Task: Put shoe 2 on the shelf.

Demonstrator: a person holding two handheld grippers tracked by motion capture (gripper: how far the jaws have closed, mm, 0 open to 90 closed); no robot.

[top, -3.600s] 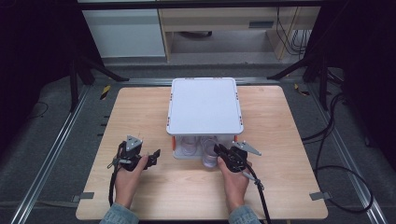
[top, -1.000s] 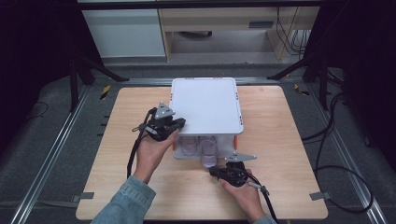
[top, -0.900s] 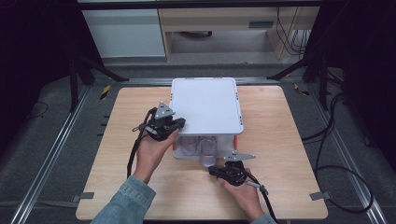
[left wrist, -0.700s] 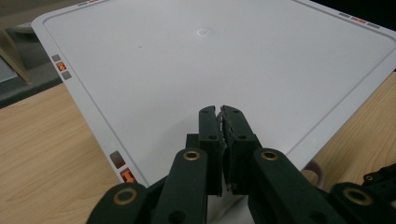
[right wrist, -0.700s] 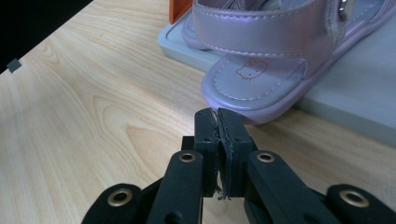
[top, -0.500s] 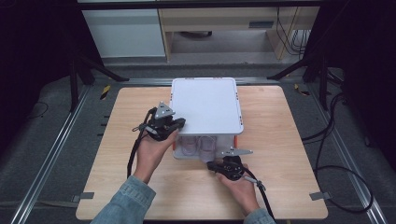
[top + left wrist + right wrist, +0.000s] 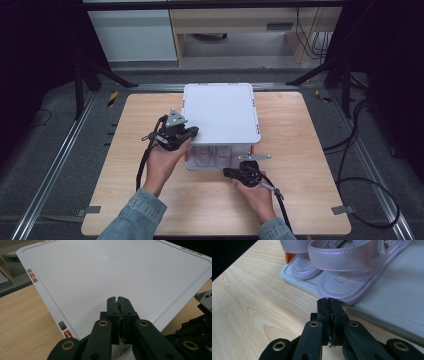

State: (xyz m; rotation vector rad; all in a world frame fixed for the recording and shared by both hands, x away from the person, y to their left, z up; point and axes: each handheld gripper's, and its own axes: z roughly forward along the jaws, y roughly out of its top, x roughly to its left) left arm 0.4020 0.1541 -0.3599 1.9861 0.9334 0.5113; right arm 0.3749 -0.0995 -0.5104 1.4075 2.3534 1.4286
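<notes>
A white storage box with a flat white lid stands mid-table. A pair of pale purple sandals shows at its front. My left gripper rests over the lid's left front corner, jaws shut and empty. In the left gripper view its tips lie low over the lid. My right gripper sits on the table before the box front, shut on nothing. In the right gripper view its tips point at the toe of the nearer sandal, which lies on the box's white base; whether they touch I cannot tell.
The wooden table has bare room left, right and in front of the box. Orange clips mark the lid's rim, and an orange corner piece sits by the far sandal. Cables trail from both grippers toward the near edge.
Since the earliest frame the left gripper has gone from the near table up onto the lid's corner. Over the last second the right gripper has moved in toward the box front.
</notes>
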